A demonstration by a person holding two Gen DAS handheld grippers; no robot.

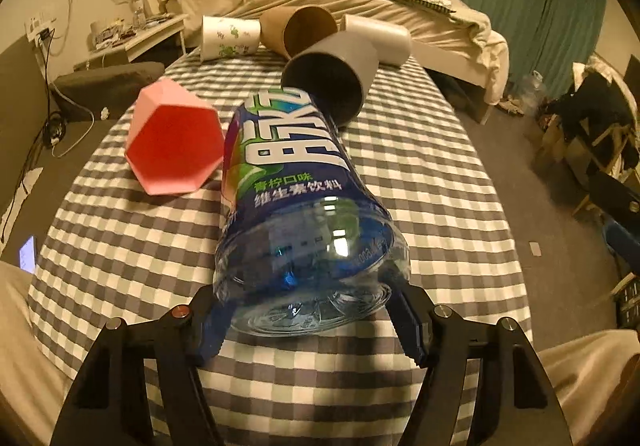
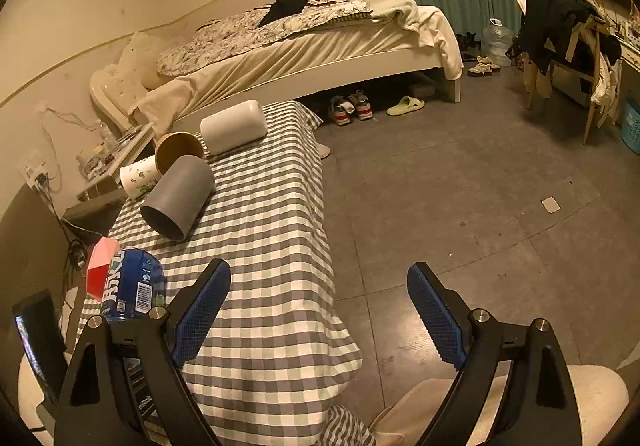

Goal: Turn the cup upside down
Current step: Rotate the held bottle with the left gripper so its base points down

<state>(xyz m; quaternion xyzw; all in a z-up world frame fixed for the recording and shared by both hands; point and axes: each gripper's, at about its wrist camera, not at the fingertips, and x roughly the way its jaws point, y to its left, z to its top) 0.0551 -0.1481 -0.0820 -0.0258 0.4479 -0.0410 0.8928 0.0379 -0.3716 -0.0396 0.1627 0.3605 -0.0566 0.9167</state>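
Note:
A blue plastic drink bottle-cup with a printed label lies tilted on its side, its clear base toward the left wrist camera. My left gripper is shut on that base, one finger on each side. The far end reaches the mouth of a grey cup lying on its side. A pink hexagonal cup lies just left of the bottle. The right wrist view shows the same bottle at the lower left. My right gripper stands open and holds nothing, over the table's right edge and the floor.
The table wears a grey-and-white checked cloth. At its far end lie a brown paper cup, a white cup with green print and a plain white cup. A bed stands beyond; shoes and a clothes-laden chair are on the floor.

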